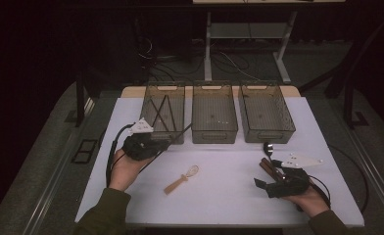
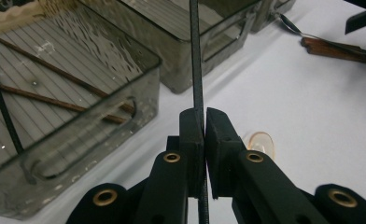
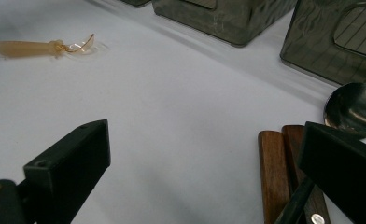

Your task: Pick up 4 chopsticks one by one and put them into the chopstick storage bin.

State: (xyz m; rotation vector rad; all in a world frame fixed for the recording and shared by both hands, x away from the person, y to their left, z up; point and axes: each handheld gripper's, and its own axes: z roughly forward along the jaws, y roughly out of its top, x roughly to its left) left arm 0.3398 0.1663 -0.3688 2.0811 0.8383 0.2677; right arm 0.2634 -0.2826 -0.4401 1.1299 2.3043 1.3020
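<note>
Black chopstick [image 2: 196, 70] pinched in left gripper [image 2: 203, 122]; right gripper [image 3: 204, 154] gapes wide, holding nothing; no writing legible.

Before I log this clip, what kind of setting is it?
Probably a lab recording station, not a kitchen: a white-topped table in a dark room, three smoky plastic bins lined up, loose cables on the floor behind, and handheld grippers sorting utensils.

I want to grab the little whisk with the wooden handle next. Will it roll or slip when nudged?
The whisk looks light, so a nudge would probably slide it across the smooth white table. Its rounded handle may roll a little, though the wider wire head likely checks that. The thin wires probably flex if squeezed.
</note>
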